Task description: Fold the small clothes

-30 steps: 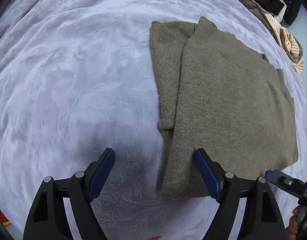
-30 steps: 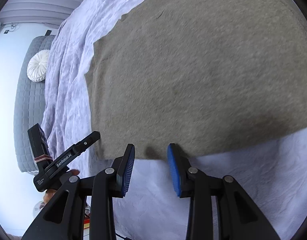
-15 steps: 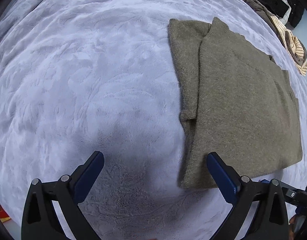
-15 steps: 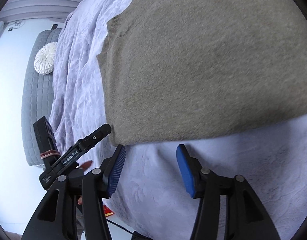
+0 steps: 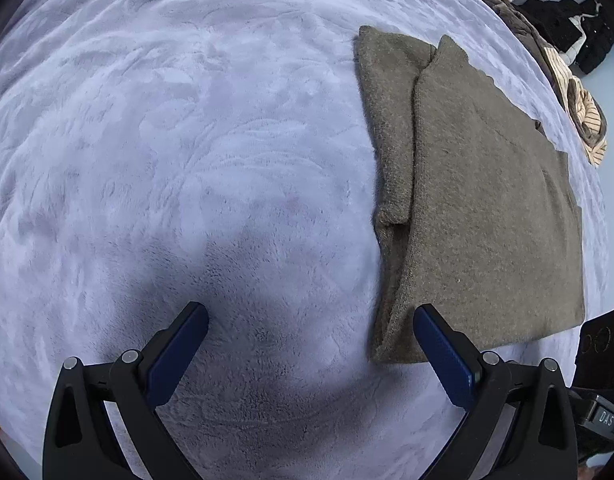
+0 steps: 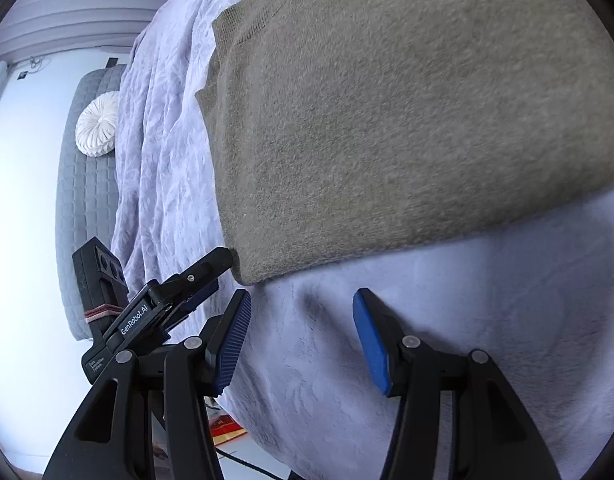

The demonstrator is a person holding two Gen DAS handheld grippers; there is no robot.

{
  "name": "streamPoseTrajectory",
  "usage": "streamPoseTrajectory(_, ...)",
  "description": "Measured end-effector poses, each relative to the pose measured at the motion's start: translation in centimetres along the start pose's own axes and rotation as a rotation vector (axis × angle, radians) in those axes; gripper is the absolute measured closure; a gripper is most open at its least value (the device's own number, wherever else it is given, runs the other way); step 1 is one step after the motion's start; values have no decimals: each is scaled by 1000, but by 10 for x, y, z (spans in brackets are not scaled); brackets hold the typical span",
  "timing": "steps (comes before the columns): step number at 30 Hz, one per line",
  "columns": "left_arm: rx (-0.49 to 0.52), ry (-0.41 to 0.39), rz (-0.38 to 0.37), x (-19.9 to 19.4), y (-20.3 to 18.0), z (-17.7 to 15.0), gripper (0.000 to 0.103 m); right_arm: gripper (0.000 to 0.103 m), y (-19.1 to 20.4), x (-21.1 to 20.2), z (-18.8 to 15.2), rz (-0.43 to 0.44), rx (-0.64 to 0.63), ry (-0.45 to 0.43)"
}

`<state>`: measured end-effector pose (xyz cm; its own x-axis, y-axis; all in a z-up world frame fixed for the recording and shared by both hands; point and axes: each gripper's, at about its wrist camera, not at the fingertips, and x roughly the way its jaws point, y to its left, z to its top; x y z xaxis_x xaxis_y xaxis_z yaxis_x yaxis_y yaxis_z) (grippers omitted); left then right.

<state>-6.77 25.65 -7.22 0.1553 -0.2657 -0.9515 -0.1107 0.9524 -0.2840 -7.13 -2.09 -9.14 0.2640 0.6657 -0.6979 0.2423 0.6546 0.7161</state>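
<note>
The left gripper (image 5: 310, 318) stood fully spread, empty, over the lilac blanket (image 5: 179, 160). The right gripper (image 6: 302, 300) was parted, gripping nothing. The folded olive sweater (image 5: 487, 208) lay flat on the blanket, just beyond both. "GenRobot.AI" was legible on the left gripper's body; "DAS" appeared on the right unit.

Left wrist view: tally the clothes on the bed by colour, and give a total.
Olive-green folded sweater: 1
Striped beige-and-brown garment, at the bed's far edge: 1
Black garment, beyond that edge: 1
Total: 3, with only the sweater folded; the pile may hide more.
</note>
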Motion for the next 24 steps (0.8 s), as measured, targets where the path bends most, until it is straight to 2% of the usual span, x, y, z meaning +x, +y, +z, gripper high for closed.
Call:
streamPoseTrajectory(7, 49, 21, 24, 9, -18, 4, 0, 46, -5, 14, 8, 94, 97, -87)
streamPoseTrajectory(12, 83, 33, 17, 8, -19, 6, 0, 46, 1, 22, 15, 115, 116, -108)
streamPoseTrajectory(16, 73, 47, -33, 5, -15, 11, 0, 46, 2, 26, 16, 133, 139, -117)
streamPoseTrajectory(20, 6, -5, -117, -5, -3, 23, 0, 46, -2, 30, 19, 170, 173, -119)
streamPoseTrajectory(24, -47, -7, -142, -4, 2, 36, 0, 46, -5, 31, 22, 224, 210, -95)
